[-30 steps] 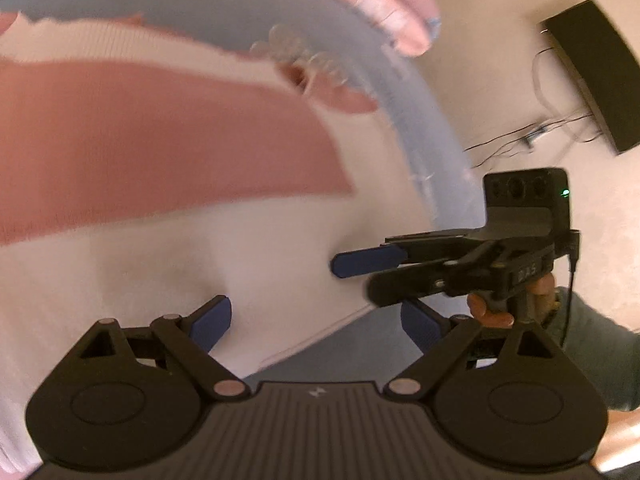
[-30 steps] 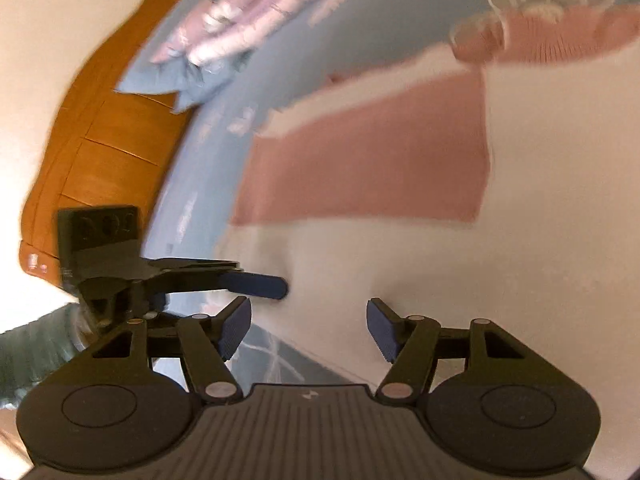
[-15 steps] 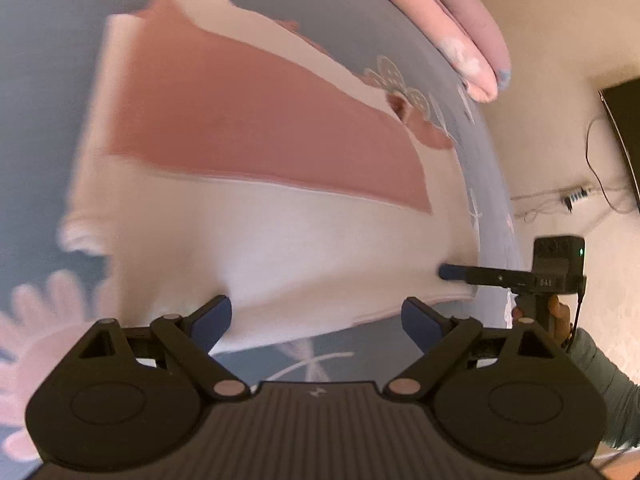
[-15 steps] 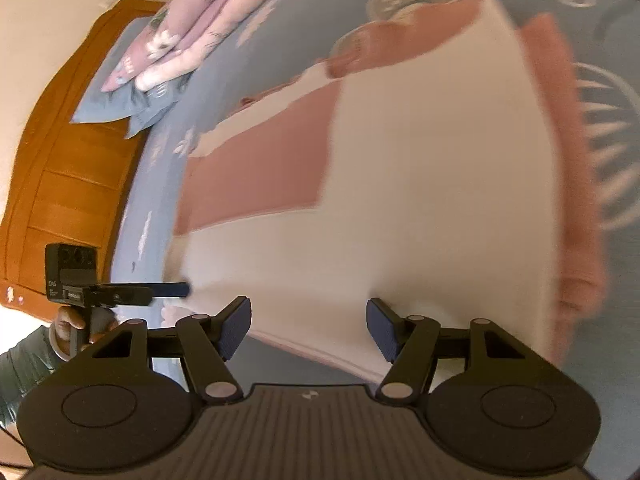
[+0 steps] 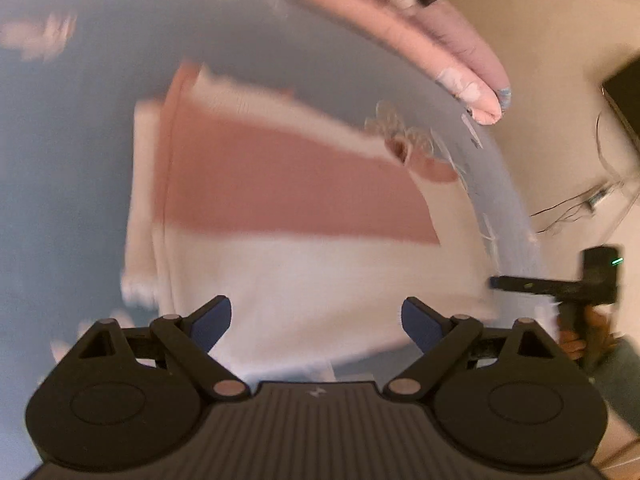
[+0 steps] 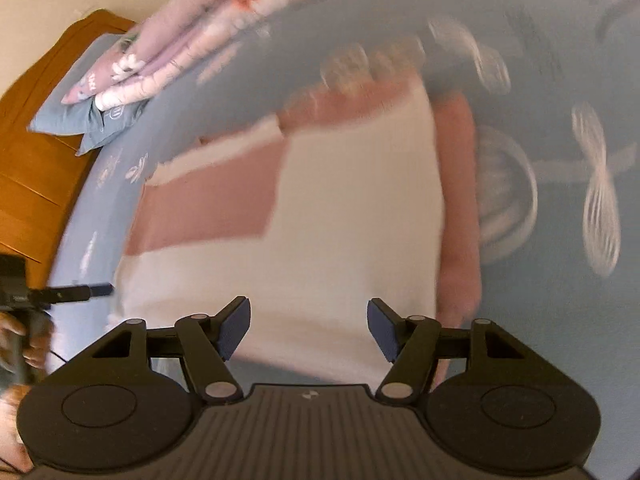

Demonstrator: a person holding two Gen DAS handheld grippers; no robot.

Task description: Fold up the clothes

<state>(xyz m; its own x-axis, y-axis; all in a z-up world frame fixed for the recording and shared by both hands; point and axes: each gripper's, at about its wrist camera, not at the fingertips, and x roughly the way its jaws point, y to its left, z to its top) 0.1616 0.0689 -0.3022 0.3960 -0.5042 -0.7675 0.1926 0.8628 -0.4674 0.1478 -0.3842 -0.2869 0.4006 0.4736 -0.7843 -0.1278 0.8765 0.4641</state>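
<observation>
Folded pink-and-white garment [image 5: 304,240] lies flat on blue bedspread [image 5: 72,184], near bed's edge. My left gripper [image 5: 316,320] hangs above garment's near hem, fingers [image 5: 212,320] apart, nothing between. My right gripper [image 6: 308,324] also above near hem, fingers [image 6: 234,326] apart, empty. Pink quilt [image 6: 180,60] beyond garment, toward headboard [image 6: 36,168].
</observation>
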